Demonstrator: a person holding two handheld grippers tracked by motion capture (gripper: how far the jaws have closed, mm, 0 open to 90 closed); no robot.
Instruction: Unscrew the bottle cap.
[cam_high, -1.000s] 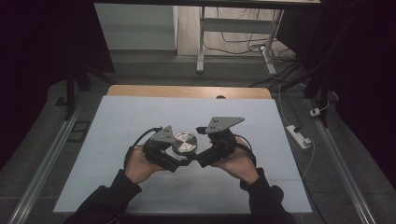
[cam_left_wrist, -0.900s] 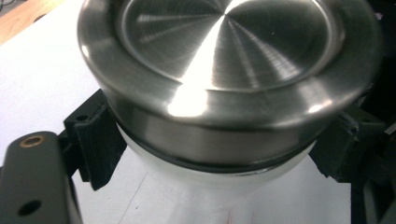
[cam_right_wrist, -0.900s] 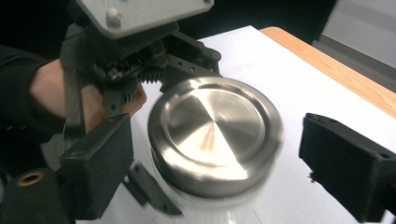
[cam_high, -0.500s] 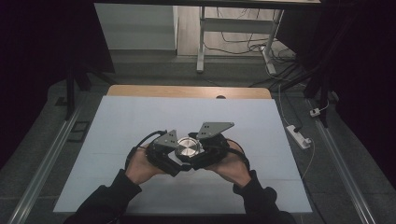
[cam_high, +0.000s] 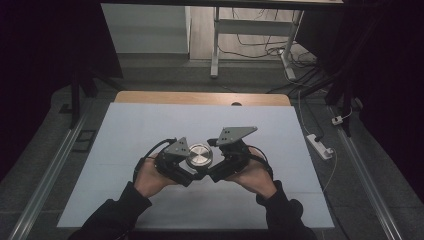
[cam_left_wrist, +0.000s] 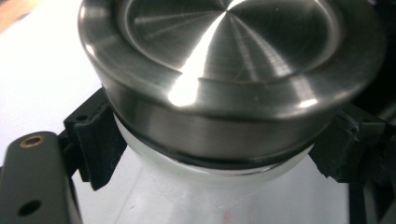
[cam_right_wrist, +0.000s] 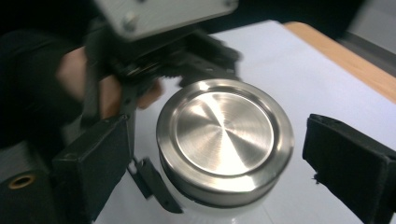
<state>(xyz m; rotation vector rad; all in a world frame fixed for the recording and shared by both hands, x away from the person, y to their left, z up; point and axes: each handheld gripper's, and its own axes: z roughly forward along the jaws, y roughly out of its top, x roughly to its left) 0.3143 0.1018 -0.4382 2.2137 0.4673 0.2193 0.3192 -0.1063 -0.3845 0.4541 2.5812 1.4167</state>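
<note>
So there's one glass jar (cam_left_wrist: 196, 196) with one brushed steel lid (cam_right_wrist: 224, 135), standing upright on the white surface (cam_high: 125, 135), smack between the two tools. The left hand-held gripper (cam_high: 192, 172) is clamped on the jar just under the lid, a jaw pressing each side of the neck. The right hand-held gripper (cam_right_wrist: 224, 154) has its jaws spread wide, one either side of the lid and not touching it. The lid sits dead ahead of the right one, so I'd guess that one closes in and twists.

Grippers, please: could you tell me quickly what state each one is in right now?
Left tool: shut on the glass jar, just under the steel lid.
Right tool: open, jaws either side of the lid, not touching.
</note>
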